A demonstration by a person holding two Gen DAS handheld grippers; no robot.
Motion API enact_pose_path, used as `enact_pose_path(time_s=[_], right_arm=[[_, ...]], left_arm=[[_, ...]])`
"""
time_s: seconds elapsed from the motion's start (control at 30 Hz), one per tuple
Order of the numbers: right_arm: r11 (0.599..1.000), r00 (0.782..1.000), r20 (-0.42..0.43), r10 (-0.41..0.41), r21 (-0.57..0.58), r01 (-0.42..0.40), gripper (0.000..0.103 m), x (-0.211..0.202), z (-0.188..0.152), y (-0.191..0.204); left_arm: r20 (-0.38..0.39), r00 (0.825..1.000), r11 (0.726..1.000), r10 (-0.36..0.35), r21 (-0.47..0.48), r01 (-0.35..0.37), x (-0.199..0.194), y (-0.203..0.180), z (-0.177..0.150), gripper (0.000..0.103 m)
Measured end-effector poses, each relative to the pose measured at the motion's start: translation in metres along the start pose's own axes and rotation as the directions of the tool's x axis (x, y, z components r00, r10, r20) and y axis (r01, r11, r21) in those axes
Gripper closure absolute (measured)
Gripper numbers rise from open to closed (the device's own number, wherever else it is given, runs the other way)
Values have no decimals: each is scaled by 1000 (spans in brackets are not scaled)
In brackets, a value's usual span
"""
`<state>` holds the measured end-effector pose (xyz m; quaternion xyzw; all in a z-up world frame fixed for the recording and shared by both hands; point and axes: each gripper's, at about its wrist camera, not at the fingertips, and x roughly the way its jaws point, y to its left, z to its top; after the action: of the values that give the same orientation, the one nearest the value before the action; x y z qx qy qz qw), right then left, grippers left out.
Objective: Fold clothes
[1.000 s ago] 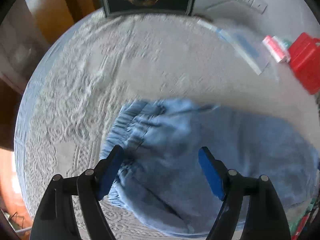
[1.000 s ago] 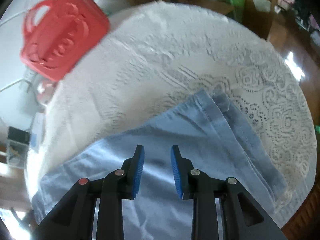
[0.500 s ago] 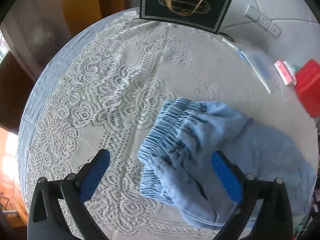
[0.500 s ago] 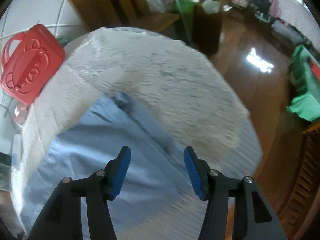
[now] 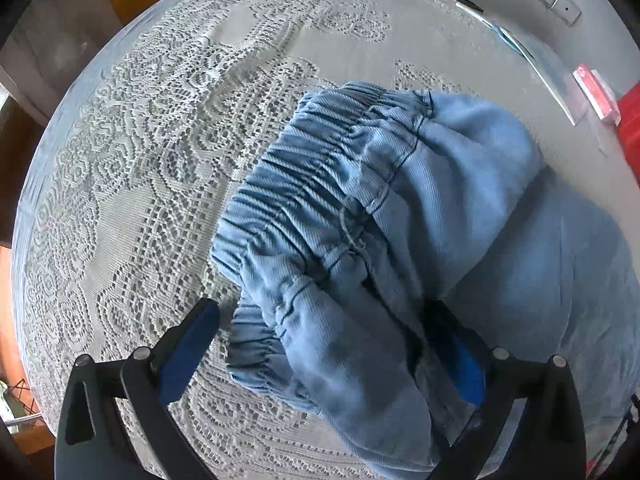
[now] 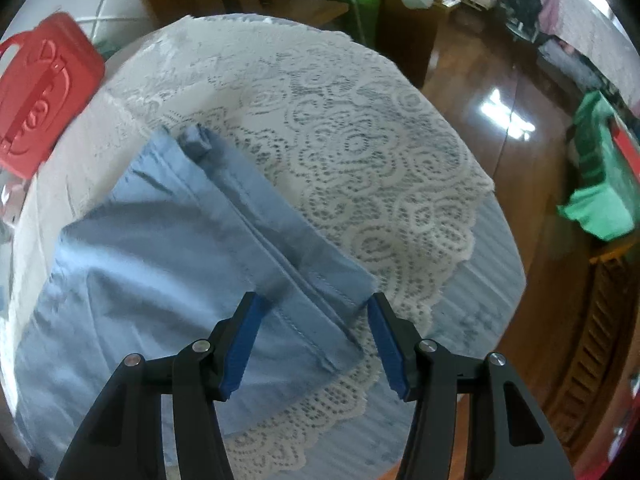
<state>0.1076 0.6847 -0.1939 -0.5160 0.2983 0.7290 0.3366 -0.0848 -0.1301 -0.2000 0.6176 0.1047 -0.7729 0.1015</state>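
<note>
Mid-fold: blue trousers bunched on the lace-covered desk. Left gripper released astride the waistband, right gripper released astride the hems. Next, probably: clench both, then fold.

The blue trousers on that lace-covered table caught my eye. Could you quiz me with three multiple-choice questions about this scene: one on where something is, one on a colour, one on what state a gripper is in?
1. Where does the elastic waistband lie?
A. In front of the left gripper
B. On the wooden floor
C. Inside the red case

2. What colour is the plastic case at the table's edge?
A. Green
B. Red
C. Black

3. How does the right gripper stand?
A. Shut on the cloth
B. Open, its fingers on either side of the trouser hem
C. Open, holding the red case

Answers: 1 A, the gathered band fills the left wrist view just beyond the fingers. 2 B, it shows bright red beside the lace tablecloth. 3 B, a wide gap separates the blue pads.
</note>
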Motion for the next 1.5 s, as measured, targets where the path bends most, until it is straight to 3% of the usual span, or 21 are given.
enact_pose_path(time_s=[0.07,0.1,0.17,0.2,0.3,0.43,0.57,0.67,0.73,0.87,0.9,0.97,1.07,1.13,1.2,1.23,1.3,1.37,1.5], right_arm=[[997,999,-13,-39,-64,38,68,4,-2,11],[995,998,-16,-54,-90,52,85,5,-4,16],[993,999,-4,-49,-103,49,92,-1,-5,24],[993,999,6,-37,-109,38,92,-6,-6,29],[983,991,78,110,-155,-97,92,-50,-16,65],[900,930,121,346,-324,-292,92,-117,-52,160],[739,832,36,554,-480,-472,92,-159,-117,280],[568,733,-107,672,-560,-603,92,-175,-179,379],[447,665,-219,714,-589,-673,92,-180,-228,443],[288,600,-410,687,-604,-743,92,-164,-320,542],[276,605,-447,659,-604,-747,90,-156,-339,559],[293,636,-490,597,-605,-741,87,-138,-365,581],[353,682,-468,562,-610,-710,86,-127,-373,569],[422,733,-399,551,-624,-657,85,-123,-353,545],[517,791,-318,523,-619,-591,84,-118,-328,508],[552,808,-292,511,-609,-570,84,-116,-320,494],[631,844,-241,479,-574,-522,84,-110,-296,453],[682,863,-216,457,-538,-496,82,-110,-277,416],[728,864,-231,447,-467,-502,70,-102,-253,369]], left_arm=[[-15,1000,1000,2,-8,-2,0,1,0,0],[-20,1000,1000,3,-13,-4,-2,2,0,0],[-13,1000,1000,11,-19,-11,-12,4,-2,1],[2,1000,1000,19,-19,-19,-21,7,-3,1],[93,995,1000,22,-2,-21,-61,18,-2,1],[228,973,999,-30,-3,32,-119,46,6,1],[322,942,995,-91,57,77,-160,75,21,1],[357,925,989,-132,108,100,-176,85,27,1],[362,919,984,-159,132,118,-177,89,26,1],[346,919,975,-187,183,129,-175,83,29,1],[337,922,973,-192,190,133,-173,78,27,1],[312,927,967,-210,203,151,-165,71,24,1],[263,932,956,-250,218,195,-146,58,20,1],[235,934,947,-270,241,213,-134,46,18,1],[206,936,933,-284,286,220,-121,26,16,1],[192,938,924,-290,310,223,-114,15,15,1],[196,950,920,-244,358,163,-104,1,10,1],[207,959,910,-192,404,95,-94,-13,4,1],[236,968,871,-89,490,-40,-75,-40,-7,1]])
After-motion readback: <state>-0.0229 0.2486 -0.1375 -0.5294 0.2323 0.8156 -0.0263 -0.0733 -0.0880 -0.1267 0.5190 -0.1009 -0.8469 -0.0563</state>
